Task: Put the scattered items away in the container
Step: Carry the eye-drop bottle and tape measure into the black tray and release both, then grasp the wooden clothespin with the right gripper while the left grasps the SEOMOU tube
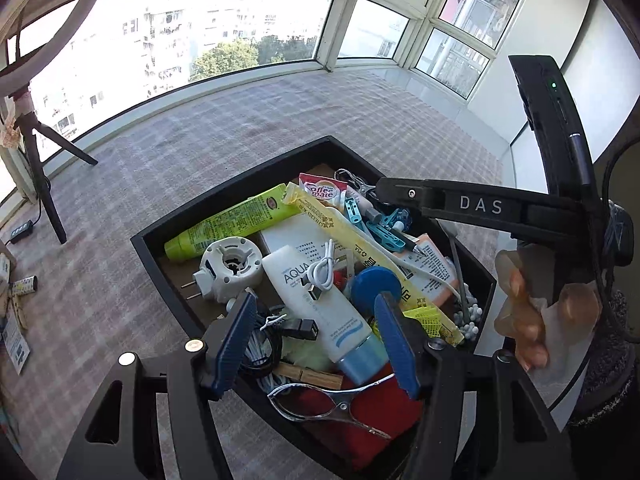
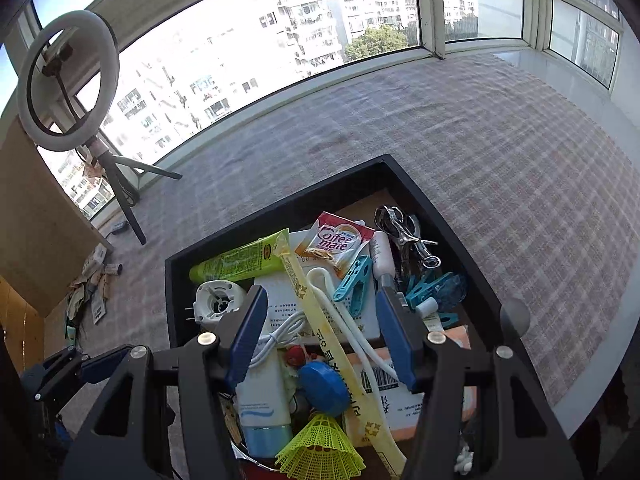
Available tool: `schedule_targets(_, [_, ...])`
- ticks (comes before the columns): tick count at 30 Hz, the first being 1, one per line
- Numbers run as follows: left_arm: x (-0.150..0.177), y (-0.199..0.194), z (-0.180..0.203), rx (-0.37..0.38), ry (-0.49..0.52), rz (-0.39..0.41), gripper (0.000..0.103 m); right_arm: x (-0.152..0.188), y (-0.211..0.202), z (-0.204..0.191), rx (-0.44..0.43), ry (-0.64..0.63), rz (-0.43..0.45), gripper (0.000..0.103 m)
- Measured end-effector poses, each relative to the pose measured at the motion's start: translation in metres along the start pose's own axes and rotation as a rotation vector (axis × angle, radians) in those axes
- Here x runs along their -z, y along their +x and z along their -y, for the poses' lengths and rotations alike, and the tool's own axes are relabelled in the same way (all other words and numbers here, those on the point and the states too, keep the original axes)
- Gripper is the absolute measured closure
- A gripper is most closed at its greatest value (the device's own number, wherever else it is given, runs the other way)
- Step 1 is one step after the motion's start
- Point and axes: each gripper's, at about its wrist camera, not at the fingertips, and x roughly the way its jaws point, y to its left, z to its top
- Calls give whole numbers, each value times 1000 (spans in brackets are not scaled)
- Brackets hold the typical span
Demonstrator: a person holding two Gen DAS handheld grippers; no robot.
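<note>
**Both grippers wide over the full box**

My left gripper (image 1: 318,344) hangs with jaws apart and nothing pinched; directly beneath them lies the white Aqua tube (image 1: 320,304), a metal clip (image 1: 332,400) nearest me. My right gripper (image 2: 320,334) is likewise spread and empty, the yellow shuttlecock (image 2: 320,446) below it and a blue cap (image 2: 322,386) between its pads. Beyond both sets of jaws the black container (image 1: 240,200) holds the green tube (image 1: 228,224) and the Coffee-mate sachet (image 2: 340,240). Farther off, checked cloth (image 2: 480,140) runs to the windows.
</note>
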Motion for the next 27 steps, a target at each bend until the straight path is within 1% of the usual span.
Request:
schedule_targets(5, [12,-17,-51,-86,-65,19,44,2,13,-38,-30,-85,-21,47])
schedule_targets(11, [42,-40,-132,-203,-189,21,44,9,38,-98,-95,-188,-72,47])
schedule_targets(14, [66,-54,-178,-262,-263,15,44,14,50,-136,-122,-258,-89,47])
schedule_targets(21, [132,-92,-278,-411,-439,5,44,30,75,-243,-215,-419,-137,47])
schedule_targets(24, [159,-110,-311,-471,-486,0,44,33,84,-285,-245,-475,-149,47])
schedule_targets(27, [180,-125,-338,-504,-527,-5,44,34,98,-322,-264,-516,-162,47])
